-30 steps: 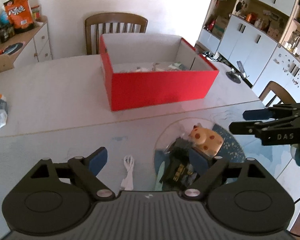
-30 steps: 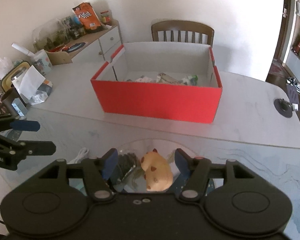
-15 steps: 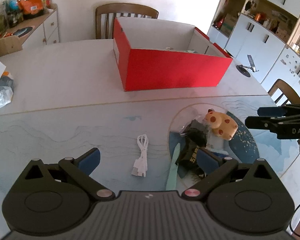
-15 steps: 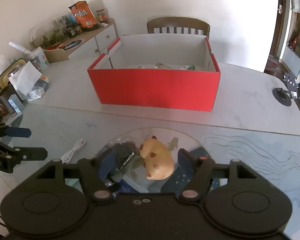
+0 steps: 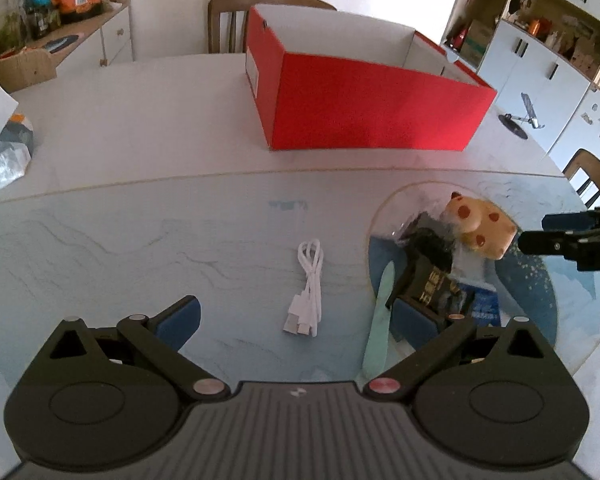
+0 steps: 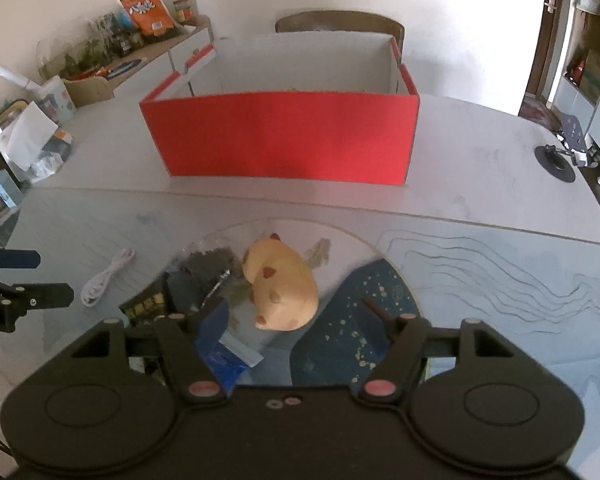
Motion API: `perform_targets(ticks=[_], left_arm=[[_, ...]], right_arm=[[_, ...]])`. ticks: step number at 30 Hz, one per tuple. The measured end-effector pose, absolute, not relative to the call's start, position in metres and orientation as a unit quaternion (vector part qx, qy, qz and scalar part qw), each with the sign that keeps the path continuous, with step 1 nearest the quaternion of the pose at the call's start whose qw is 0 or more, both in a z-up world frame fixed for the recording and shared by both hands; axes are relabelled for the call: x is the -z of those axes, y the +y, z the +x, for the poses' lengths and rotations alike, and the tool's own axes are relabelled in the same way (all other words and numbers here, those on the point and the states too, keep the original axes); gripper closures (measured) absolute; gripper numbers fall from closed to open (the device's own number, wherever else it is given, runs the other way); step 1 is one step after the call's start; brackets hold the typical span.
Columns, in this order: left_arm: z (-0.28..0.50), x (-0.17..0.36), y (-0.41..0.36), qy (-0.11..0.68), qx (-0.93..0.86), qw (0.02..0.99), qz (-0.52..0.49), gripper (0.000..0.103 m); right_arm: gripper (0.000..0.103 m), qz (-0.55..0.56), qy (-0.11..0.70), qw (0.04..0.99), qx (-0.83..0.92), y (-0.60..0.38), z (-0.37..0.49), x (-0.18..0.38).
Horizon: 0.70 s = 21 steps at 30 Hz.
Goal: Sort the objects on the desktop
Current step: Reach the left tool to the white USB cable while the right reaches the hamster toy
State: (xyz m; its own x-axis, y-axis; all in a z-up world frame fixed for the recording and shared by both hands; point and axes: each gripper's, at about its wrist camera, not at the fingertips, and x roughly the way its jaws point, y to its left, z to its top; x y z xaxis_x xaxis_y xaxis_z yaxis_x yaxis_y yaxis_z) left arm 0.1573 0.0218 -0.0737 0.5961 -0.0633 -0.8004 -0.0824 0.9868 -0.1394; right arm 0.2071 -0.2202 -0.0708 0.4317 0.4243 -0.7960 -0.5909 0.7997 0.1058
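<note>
One red cardboard box [image 6: 284, 136], open top, white inside, sits at the back of the matte pale table [image 5: 140, 128]. One coiled white cable [image 5: 309, 285] lies flat on the glossy blue-marbled mat, just ahead of the left gripper [image 5: 296, 320], between its wide-open jaws, pads clear of it. One soft yellow plush toy [image 6: 281, 284], rounded, brown spots, lies on the round glass plate [image 6: 360, 240] beside crinkled dark packets [image 6: 204, 272] and a blue-white sachet [image 6: 228, 360]. Right gripper [image 6: 292, 316]: jaws have just been opening, now spread either side of the toy, not touching it. One pale green flat strip [image 5: 380, 320] lies at the plate's left rim.
</note>
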Motion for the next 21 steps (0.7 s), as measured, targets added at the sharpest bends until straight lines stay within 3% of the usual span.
perform_targets(ticks=[21], left_arm=[[0.172, 0.11, 0.018, 0.453, -0.037, 0.89, -0.037, 0.001]], right_arm=[[0.032, -0.123, 0.458, 0.817, -0.328, -0.197, 0.24, 0.104]])
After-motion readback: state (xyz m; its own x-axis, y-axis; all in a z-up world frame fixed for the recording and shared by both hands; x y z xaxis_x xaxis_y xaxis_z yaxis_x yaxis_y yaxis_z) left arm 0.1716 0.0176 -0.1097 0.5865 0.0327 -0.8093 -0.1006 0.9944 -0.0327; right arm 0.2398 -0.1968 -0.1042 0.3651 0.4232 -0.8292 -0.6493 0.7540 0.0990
